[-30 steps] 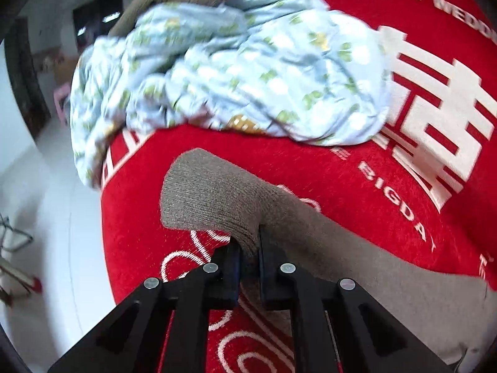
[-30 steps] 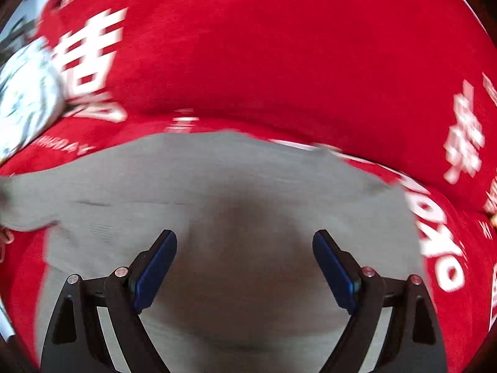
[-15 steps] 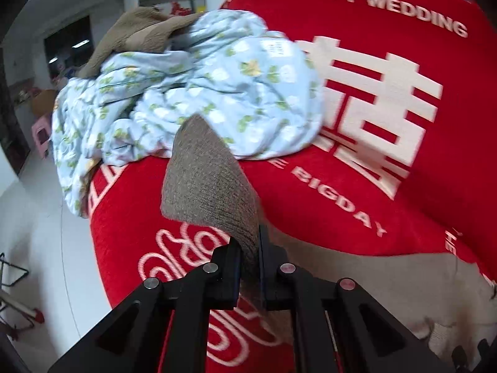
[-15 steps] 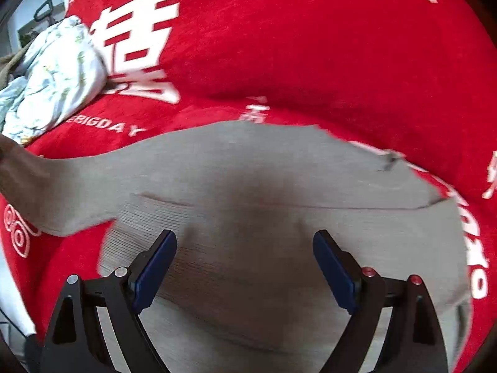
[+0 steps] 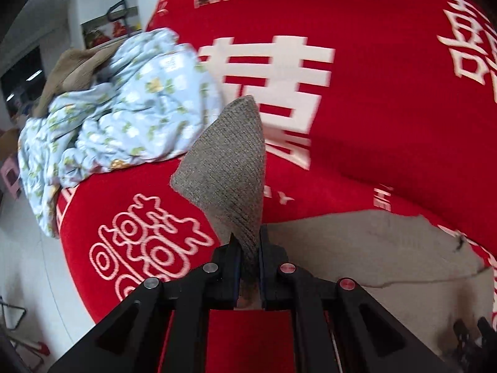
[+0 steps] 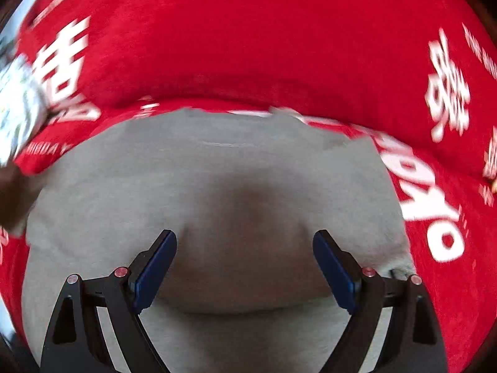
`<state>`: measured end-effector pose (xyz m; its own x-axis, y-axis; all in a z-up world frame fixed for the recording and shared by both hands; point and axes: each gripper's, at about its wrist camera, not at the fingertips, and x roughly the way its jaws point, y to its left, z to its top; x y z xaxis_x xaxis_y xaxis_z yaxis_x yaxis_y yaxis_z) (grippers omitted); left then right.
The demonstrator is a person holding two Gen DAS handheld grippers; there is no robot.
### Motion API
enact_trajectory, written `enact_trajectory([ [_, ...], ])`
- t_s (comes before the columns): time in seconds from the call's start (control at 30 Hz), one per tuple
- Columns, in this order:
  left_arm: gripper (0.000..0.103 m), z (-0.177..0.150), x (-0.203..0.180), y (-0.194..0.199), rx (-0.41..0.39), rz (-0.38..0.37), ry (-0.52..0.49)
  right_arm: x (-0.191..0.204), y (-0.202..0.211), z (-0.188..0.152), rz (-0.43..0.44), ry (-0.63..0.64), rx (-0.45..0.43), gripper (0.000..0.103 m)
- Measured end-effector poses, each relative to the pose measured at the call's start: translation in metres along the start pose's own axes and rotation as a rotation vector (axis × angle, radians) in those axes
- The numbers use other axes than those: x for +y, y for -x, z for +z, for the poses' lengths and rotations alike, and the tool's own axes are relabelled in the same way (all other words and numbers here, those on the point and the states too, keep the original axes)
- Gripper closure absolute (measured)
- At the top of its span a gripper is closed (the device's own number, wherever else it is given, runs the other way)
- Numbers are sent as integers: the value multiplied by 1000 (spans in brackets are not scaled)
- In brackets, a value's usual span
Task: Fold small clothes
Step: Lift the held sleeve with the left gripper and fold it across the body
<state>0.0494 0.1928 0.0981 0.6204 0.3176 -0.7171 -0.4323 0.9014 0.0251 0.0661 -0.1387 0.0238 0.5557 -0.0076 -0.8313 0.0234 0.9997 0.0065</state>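
Reading "HAPPY WEDDING" on red cloth (image 5: 388, 93)

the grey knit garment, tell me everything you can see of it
The grey knit garment looks like ribbed wool or a similar soft knit, taupe-grey and plain. Most of it lies spread flat on the red printed cloth. One end is pinched in the shut left gripper and lifted into an upright pointed flap. The right gripper hovers open above the flat part; contact cannot be told. Its far edge looks uneven.
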Motion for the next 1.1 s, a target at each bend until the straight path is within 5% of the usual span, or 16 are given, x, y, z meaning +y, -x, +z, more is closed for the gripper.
enact_trajectory([
  [0.27,93,-9,-55,34,-9,-56,-102,-98,-32,25,-88,-167,35,11],
  [0.5,93,-15,-96,46,11,-62,-169,-68,-36,47,-12,-31,-6,11],
  [0.7,93,-16,-124,64,-7,-78,-205,-106,-64,55,-133,-151,47,5],
  [1.1,93,-38,-190,73,16,-125,-269,-109,32,-13,20,-96,-144,5],
])
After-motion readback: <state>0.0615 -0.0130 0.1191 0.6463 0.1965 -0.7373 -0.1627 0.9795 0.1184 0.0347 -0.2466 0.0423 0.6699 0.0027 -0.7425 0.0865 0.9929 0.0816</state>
